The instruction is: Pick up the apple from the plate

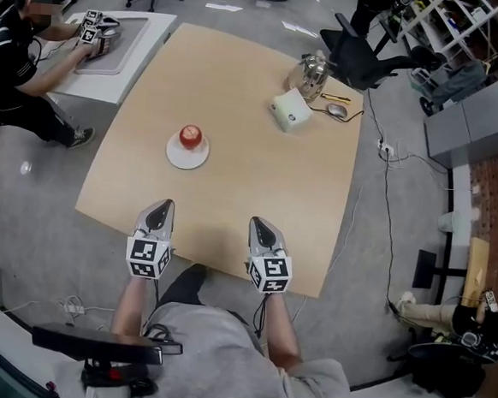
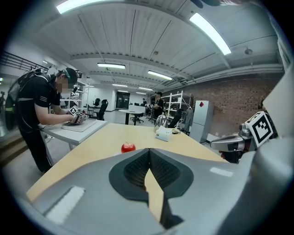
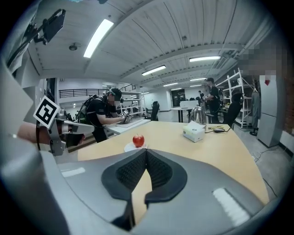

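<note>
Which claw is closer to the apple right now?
Left. The left claw is almost straight below the apple in the head view; the right claw sits farther off to the right.

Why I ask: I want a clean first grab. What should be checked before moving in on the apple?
1. Apple resting on the plate: ok.
2. Left gripper jaws apart for a grasp: not ok, shut and empty.
3. Right gripper jaws apart: not ok, shut and empty.
4. Bare table between both grippers and the plate: ok.
5. White box and kettle well away from the plate: ok.
6. Plate will stay put when the apple is gripped: cannot tell.
</note>
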`<state>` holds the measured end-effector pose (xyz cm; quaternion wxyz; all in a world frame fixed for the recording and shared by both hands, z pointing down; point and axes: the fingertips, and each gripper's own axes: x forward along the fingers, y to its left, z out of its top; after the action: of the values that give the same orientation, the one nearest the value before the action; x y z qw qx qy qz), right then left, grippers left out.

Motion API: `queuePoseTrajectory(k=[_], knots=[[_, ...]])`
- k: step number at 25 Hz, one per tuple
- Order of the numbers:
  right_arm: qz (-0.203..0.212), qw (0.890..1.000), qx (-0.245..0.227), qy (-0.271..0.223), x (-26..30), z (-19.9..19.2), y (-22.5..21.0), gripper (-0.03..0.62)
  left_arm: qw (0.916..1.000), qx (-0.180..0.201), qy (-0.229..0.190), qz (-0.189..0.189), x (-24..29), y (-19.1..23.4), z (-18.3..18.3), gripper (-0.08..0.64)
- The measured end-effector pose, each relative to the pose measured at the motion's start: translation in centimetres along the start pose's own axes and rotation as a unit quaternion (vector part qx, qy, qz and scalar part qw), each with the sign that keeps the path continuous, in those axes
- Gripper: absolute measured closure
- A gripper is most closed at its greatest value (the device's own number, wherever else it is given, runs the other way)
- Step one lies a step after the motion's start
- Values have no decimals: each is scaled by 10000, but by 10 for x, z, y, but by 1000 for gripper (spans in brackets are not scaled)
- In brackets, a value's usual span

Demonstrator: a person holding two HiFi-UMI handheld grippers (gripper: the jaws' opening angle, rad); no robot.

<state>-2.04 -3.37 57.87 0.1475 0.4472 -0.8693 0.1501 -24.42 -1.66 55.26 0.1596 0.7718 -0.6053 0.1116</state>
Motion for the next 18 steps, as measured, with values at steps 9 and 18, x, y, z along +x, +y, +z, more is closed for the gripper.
queuePoseTrajectory(k=[9,18], knots=[[32,9997,34,223,51,5,-9,586,9998,95,93,117,57,43,4,523],[-100,9992,84,377,76,8,-22,586,9996,95,254,-64,109,62,0,474]])
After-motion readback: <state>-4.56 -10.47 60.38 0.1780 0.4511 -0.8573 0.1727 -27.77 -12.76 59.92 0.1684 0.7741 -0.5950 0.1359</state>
